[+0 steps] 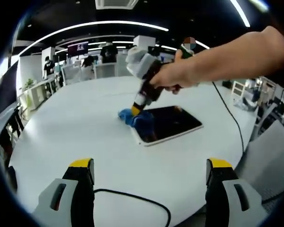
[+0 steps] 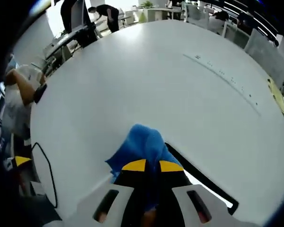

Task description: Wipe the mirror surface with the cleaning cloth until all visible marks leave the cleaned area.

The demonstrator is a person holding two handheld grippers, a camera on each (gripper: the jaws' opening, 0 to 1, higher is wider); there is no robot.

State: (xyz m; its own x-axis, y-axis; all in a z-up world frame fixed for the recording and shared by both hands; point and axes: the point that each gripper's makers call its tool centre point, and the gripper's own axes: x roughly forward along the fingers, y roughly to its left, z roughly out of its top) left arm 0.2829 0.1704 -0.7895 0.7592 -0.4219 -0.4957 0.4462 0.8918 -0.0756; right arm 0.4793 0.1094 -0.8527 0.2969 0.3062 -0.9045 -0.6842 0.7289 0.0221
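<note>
1. Two grippers are in my hands; my right gripper (image 2: 152, 166) has its yellow-tipped fingers (image 2: 134, 165) pinched together on the blue cleaning cloth (image 2: 143, 142).
2. From the left gripper view, that right gripper (image 1: 135, 109) comes down at a slant, held by my hand (image 1: 173, 76), pressing the cloth (image 1: 137, 118) onto the near-left corner of the mirror (image 1: 168, 124).
3. The mirror lies flat on the white tabletop (image 1: 85, 118), dark and reflective, its white edge showing.
4. My left gripper (image 1: 150, 171) hangs low over the tabletop well short of the mirror, its fingers (image 1: 81, 176) spread wide with nothing between them.
5. A black cable (image 1: 132, 198) curls across the tabletop between those fingers.
</note>
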